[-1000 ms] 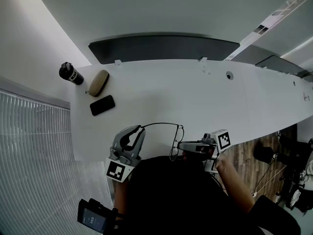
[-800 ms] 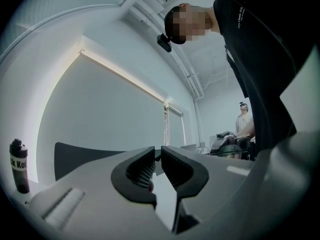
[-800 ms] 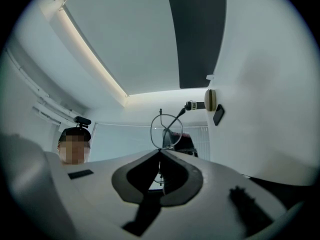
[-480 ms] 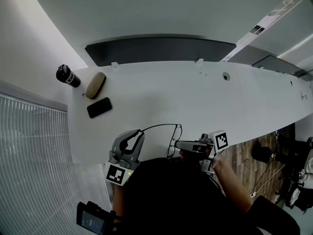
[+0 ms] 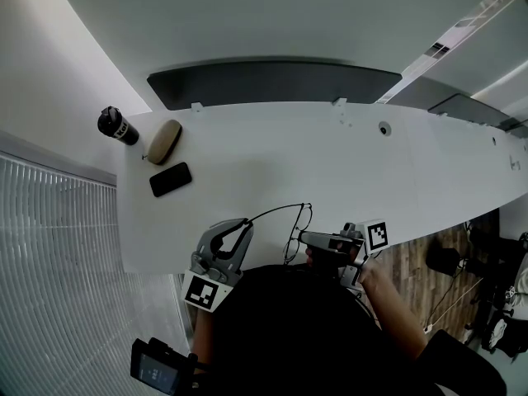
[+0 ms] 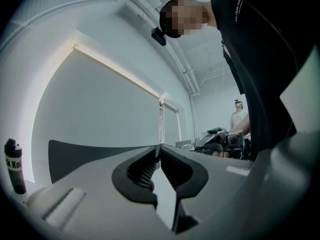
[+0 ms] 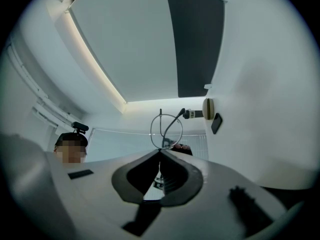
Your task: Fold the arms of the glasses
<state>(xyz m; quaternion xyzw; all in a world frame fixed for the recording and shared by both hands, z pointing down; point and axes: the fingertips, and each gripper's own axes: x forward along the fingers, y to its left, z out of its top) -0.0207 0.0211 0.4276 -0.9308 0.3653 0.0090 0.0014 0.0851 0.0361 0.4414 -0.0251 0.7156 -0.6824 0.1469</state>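
Observation:
Thin black wire glasses (image 5: 304,218) hang just above the white table (image 5: 272,155), close to its near edge. My right gripper (image 5: 300,238) is shut on the frame beside the lenses. In the right gripper view one round lens (image 7: 166,130) stands right above the meeting jaw tips of the right gripper (image 7: 160,152). One long arm (image 5: 276,210) of the glasses reaches left to my left gripper (image 5: 246,223). Its jaws are closing, and the arm's end lies between them. In the left gripper view the left gripper (image 6: 159,147) shows its tips nearly touching. The other arm is hard to make out.
At the table's far left stand a black bottle (image 5: 115,124), a tan glasses case (image 5: 165,141) and a black phone (image 5: 172,178). A dark panel (image 5: 272,81) runs behind the table. The table's near edge lies right under both grippers. Another person stands far off.
The left gripper's jaws have narrowed on the arm's end. The left gripper and the arm's end have shifted slightly right, toward the lenses. The right gripper has kept its hold.

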